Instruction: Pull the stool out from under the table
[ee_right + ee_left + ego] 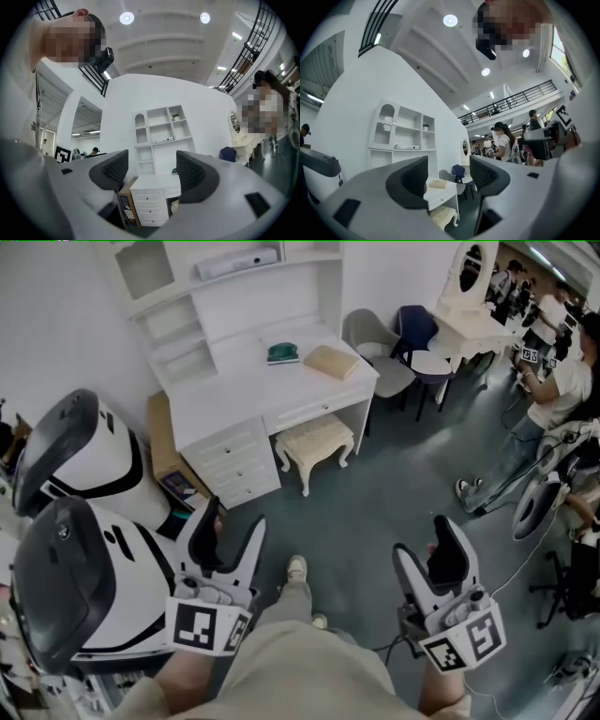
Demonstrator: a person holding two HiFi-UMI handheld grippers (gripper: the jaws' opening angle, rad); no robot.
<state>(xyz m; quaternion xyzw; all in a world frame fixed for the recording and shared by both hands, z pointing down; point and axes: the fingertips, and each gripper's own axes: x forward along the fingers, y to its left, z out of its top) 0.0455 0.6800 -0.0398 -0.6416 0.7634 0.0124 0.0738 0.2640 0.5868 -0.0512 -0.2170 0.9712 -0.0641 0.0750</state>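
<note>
The head view alone is showing the cream, perhaps tufted top of the stool (314,442) under the white table (253,381). The left gripper (232,523) and right gripper (427,549) are gaping, empty.

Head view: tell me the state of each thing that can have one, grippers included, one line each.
Cream cushioned stool: upright, partly tucked under the white desk, not yet pulled out.
White desk drawers: all shut.
Left gripper: jaws apart, nothing between them.
Right gripper: jaws apart, nothing between them.
</note>
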